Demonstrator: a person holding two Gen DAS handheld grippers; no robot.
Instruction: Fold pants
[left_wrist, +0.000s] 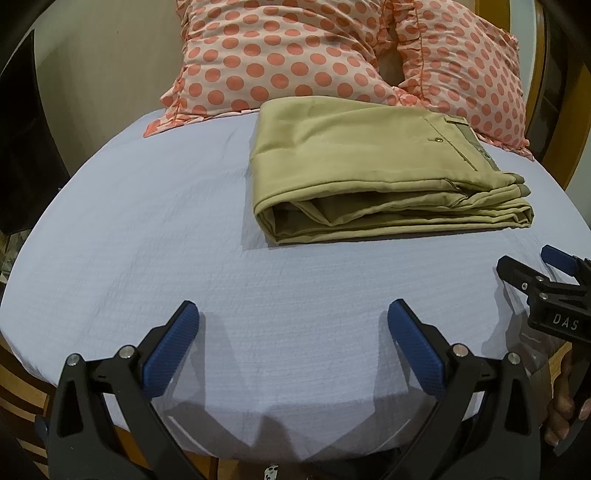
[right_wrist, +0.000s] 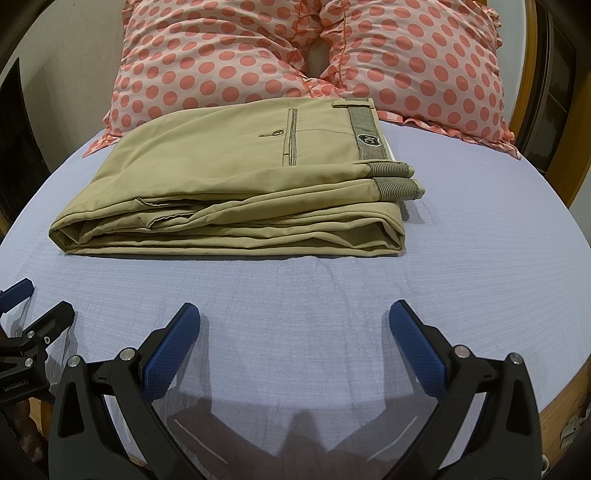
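Khaki pants lie folded in a thick rectangular stack on the light blue bed sheet, waistband to the right. They also show in the right wrist view, with the back pocket and striped waistband on top. My left gripper is open and empty, low over the sheet near the bed's front edge, well short of the pants. My right gripper is open and empty, also short of the pants. Each gripper shows at the edge of the other's view: the right one and the left one.
Two pink polka-dot pillows lean at the head of the bed behind the pants. A wooden bed frame runs along the right. A dark opening is at the left past the bed edge.
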